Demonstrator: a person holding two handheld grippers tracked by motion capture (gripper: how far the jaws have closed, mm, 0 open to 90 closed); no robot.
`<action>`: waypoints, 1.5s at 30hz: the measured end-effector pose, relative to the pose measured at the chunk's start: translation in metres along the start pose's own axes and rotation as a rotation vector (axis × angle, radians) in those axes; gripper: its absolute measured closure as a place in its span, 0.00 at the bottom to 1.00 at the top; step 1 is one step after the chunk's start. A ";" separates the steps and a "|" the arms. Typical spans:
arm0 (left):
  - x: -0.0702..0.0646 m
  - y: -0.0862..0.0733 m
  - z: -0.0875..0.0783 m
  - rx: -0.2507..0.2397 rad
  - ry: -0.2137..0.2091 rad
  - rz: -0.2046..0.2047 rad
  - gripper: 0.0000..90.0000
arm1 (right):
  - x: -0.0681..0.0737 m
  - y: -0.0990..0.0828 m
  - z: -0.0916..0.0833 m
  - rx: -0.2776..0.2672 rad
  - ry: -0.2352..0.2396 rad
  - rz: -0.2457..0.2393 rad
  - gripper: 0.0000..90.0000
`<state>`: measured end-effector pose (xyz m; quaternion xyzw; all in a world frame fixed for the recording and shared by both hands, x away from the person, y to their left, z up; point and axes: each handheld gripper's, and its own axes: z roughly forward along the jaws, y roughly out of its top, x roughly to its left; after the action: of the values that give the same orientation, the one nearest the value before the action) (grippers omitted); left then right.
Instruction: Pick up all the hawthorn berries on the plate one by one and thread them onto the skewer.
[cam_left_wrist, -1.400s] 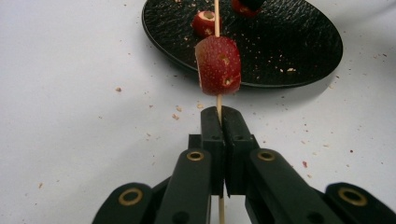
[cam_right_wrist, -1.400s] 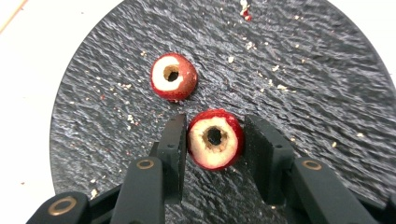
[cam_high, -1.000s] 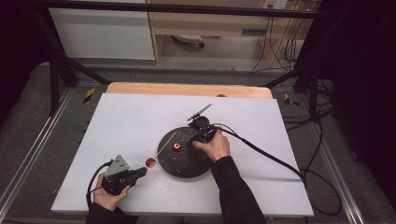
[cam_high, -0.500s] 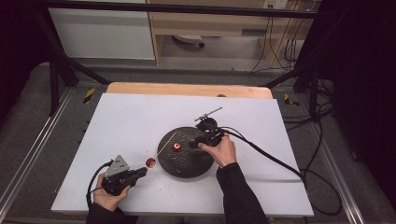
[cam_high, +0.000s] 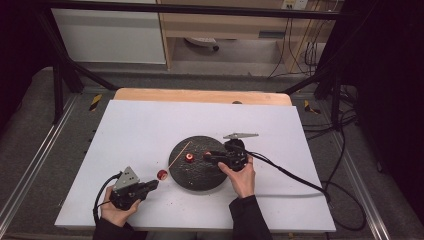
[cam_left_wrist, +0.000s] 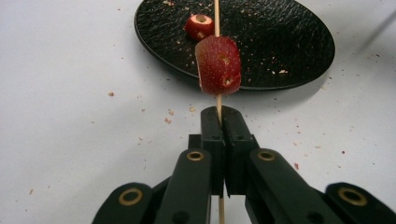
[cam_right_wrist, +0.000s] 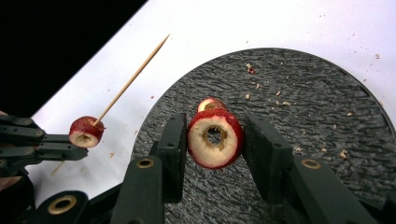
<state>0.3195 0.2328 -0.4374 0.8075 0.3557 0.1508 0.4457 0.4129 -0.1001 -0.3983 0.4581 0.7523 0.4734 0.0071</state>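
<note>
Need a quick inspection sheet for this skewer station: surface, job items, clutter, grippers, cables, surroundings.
Surface: white board on a wooden table.
Job's things: black plate; skewer carrying one fruit slice; cored slice; another piece on the plate.
Clutter: crumbs on board and plate.
Grippers: left gripper shut on the skewer; right gripper shut on the cored slice.
Cables: cable trails right across the board.
Surroundings: black frame, cabinets, floor cables.

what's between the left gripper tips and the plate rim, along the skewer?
One red fruit slice threaded on the skewer, just past the left gripper; beyond it bare white table up to the black plate. Clearest in the left gripper view.
</note>
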 end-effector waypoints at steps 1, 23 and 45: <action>0.000 0.000 0.000 0.000 -0.001 0.001 0.98 | 0.000 -0.003 -0.001 -0.013 0.006 0.002 0.68; -0.018 0.006 0.010 -0.012 -0.012 0.003 0.98 | -0.001 -0.040 -0.001 -0.325 0.063 0.119 0.68; -0.036 0.009 0.017 -0.043 -0.027 0.008 0.98 | 0.008 -0.049 0.000 -0.545 0.084 0.243 0.68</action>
<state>0.3080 0.1936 -0.4364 0.8010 0.3432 0.1492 0.4672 0.3753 -0.1011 -0.4300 0.5058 0.5367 0.6740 0.0420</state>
